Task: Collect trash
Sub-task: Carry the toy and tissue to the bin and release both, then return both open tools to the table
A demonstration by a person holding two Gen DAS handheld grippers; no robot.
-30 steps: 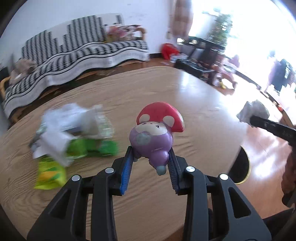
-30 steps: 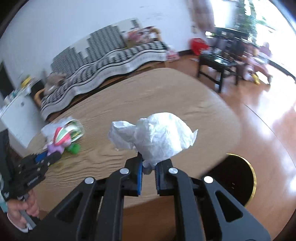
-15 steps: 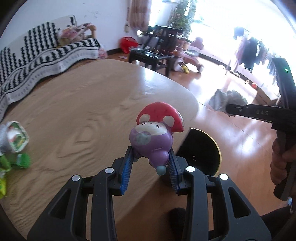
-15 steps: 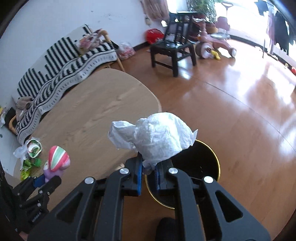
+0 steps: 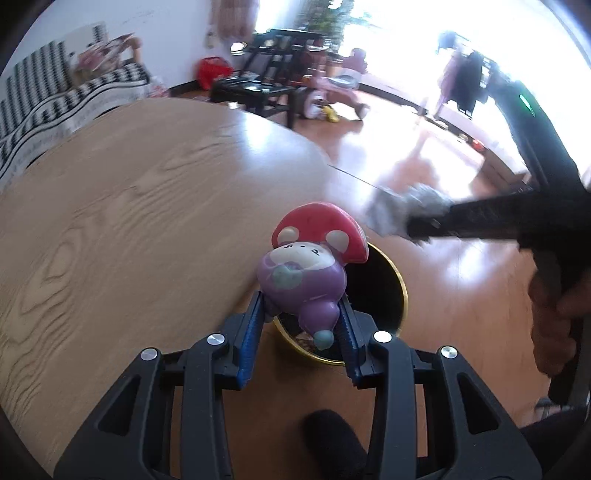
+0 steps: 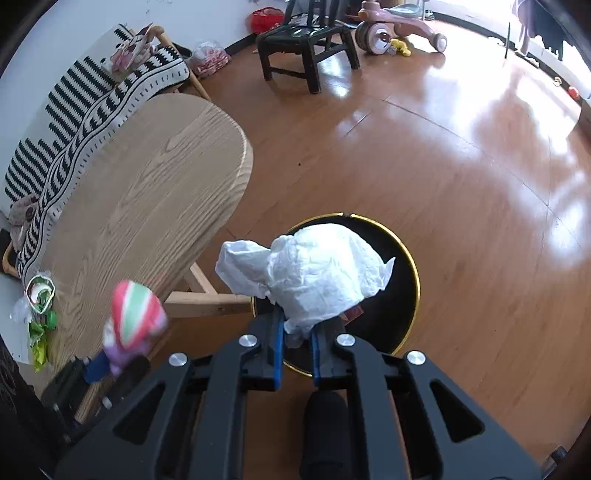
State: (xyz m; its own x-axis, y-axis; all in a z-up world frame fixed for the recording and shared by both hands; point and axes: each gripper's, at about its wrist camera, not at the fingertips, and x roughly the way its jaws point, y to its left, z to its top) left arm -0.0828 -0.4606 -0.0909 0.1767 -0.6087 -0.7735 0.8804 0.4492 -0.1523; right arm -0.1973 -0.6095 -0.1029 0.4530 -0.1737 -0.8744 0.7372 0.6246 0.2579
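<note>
My left gripper point(image 5: 301, 325) is shut on a purple mushroom toy point(image 5: 304, 273) with a red cap, held over the table edge above a black bin with a gold rim point(image 5: 391, 295). My right gripper point(image 6: 297, 341) is shut on a crumpled white tissue point(image 6: 321, 280), held right above the same bin point(image 6: 402, 314). The right gripper and the tissue point(image 5: 410, 206) show blurred in the left wrist view. The left gripper with the toy point(image 6: 133, 321) shows at lower left in the right wrist view.
The wooden oval table point(image 6: 140, 184) stands left of the bin, with wrappers and a cup point(image 6: 38, 306) at its far end. A striped sofa point(image 6: 74, 110), a black chair point(image 6: 306, 48) and a pink ride-on toy point(image 6: 399, 26) stand further back on the wooden floor.
Both grippers have swung from over the table toward the bin on the floor, each still holding its item. The bin now lies right under both.
</note>
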